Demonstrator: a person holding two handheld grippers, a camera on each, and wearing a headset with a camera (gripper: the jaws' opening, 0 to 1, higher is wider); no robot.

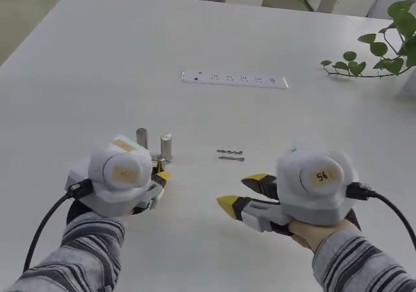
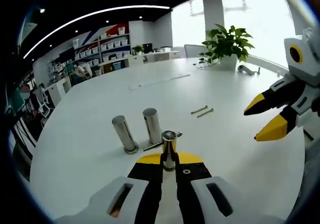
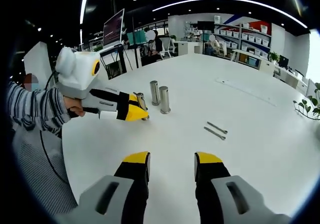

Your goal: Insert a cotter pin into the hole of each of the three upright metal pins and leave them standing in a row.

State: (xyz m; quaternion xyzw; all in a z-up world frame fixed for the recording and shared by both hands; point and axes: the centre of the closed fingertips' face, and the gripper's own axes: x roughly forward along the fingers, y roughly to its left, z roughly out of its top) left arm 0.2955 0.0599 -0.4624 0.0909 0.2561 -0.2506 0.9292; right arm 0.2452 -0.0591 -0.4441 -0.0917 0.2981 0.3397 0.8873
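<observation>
Left gripper (image 2: 169,160): yellow-tipped black jaws clamped on the base of an upright metal pin (image 2: 169,143), a polished steel cylinder. A thin cotter pin (image 2: 152,145) runs crosswise through the cylinder near its top.

At 11 o'clock from it in the left gripper view, two more metal pins (image 2: 124,133) (image 2: 152,125) stand upright, close together and not touching, smooth and round-topped.

Right gripper (image 3: 171,164): jaws spread wide, nothing between them, held low over bare tabletop. Two loose cotter pins (image 3: 216,130), slim and grey, lie side by side at 1 o'clock from it in its own view.

Table (image 1: 195,38): white, smooth, matte. There is wide open surface between the grippers and around the loose pins.

Head view, 12 o'clock, well beyond the work: a flat white power strip (image 1: 234,79). At 2 o'clock near the table's edge, a leafy green plant (image 1: 383,45).
</observation>
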